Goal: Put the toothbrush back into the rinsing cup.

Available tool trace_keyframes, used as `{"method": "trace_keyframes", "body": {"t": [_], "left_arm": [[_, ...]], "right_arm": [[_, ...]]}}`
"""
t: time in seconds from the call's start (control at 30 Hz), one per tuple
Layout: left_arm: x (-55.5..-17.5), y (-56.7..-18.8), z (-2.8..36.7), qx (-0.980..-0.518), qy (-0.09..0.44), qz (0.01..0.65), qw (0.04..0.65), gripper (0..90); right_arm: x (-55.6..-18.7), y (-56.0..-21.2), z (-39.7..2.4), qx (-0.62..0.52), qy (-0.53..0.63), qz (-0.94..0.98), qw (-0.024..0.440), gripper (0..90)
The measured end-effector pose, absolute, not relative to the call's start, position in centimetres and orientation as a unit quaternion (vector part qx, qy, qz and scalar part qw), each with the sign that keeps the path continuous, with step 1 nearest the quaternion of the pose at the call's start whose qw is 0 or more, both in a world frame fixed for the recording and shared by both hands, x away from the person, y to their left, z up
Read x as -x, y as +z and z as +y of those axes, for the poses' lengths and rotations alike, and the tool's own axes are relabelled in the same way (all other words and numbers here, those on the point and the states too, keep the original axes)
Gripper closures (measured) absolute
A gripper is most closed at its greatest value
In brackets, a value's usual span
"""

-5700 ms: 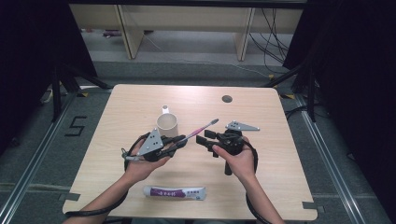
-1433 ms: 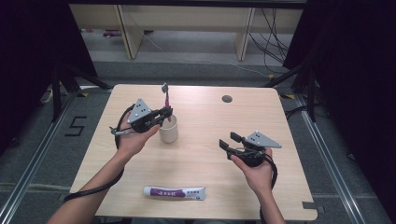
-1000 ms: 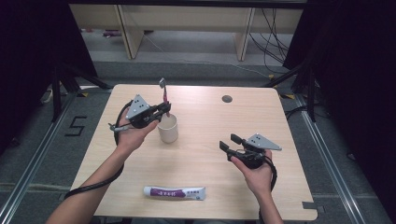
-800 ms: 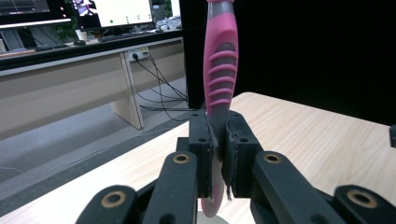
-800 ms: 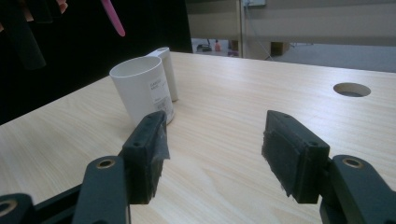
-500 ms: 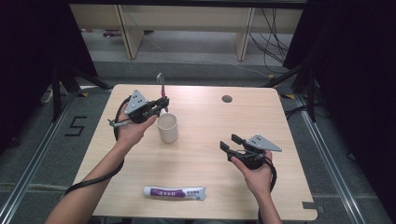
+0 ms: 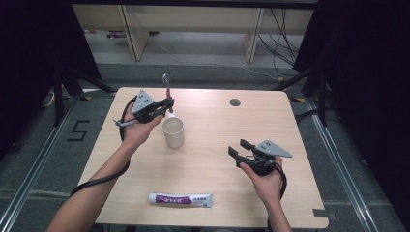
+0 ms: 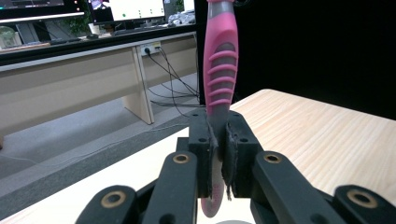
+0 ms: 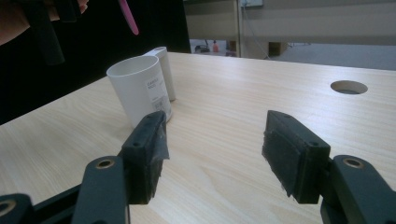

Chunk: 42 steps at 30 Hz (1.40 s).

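Toothpaste tube: nearest my edge of the worktop, lying flat, well apart from both grippers.
Right gripper: I hold it low over the worktop's right half; jaws open wide, nothing between them.
Cup: white, upright, left of centre; a second white cylinder stands just behind it in the right gripper view.
Left gripper: raised beyond the cup's far-left side; jaws clamped on the toothbrush handle.
Toothbrush: pink, standing nearly upright in my left jaws, head up, lower end just above and behind the cup.
Risk, aim: I judge the handle end sits off the cup mouth; lowered from here it could catch the rim and tip the cup.
Risk, grip: the jaws pinch the handle narrowly; a knock could swivel the toothbrush.
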<state>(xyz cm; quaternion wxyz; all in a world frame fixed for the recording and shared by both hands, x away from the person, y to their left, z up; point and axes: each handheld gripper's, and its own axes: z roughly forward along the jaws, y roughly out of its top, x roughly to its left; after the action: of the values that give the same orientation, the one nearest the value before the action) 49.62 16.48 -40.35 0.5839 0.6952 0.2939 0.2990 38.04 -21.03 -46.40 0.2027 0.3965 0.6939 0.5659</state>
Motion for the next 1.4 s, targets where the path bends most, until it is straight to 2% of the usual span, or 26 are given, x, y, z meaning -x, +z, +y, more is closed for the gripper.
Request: {"method": "trace_keyframes", "body": {"t": [0.8, 0.87, 1.03, 1.2, 1.27, 1.4], "left_arm": [[-52.6, -41.4, 16.8, -0.699, 0.309, 0.310, 0.566, 82.5], [-52.7, -41.4, 16.7, -0.698, 0.308, 0.311, 0.567, 82.5], [-53.1, -41.7, 16.7, -0.700, 0.308, 0.314, 0.563, 82.5], [-53.5, -42.2, 16.7, -0.703, 0.307, 0.319, 0.556, 82.5], [-53.6, -42.4, 16.7, -0.703, 0.306, 0.321, 0.557, 82.5], [-53.7, -42.5, 16.7, -0.704, 0.304, 0.321, 0.556, 82.5]], "right_arm": [[-38.1, -46.6, -21.0, -0.395, 0.566, 0.694, 0.205, 40.2], [-37.9, -46.6, -20.9, -0.410, 0.567, 0.689, 0.187, 40.2], [-37.9, -46.5, -20.8, -0.411, 0.568, 0.689, 0.185, 40.2], [-38.0, -46.6, -20.9, -0.406, 0.569, 0.690, 0.189, 40.2], [-38.2, -46.7, -21.0, -0.396, 0.569, 0.692, 0.204, 40.2], [-38.0, -46.7, -20.9, -0.403, 0.565, 0.695, 0.189, 40.2]]}}
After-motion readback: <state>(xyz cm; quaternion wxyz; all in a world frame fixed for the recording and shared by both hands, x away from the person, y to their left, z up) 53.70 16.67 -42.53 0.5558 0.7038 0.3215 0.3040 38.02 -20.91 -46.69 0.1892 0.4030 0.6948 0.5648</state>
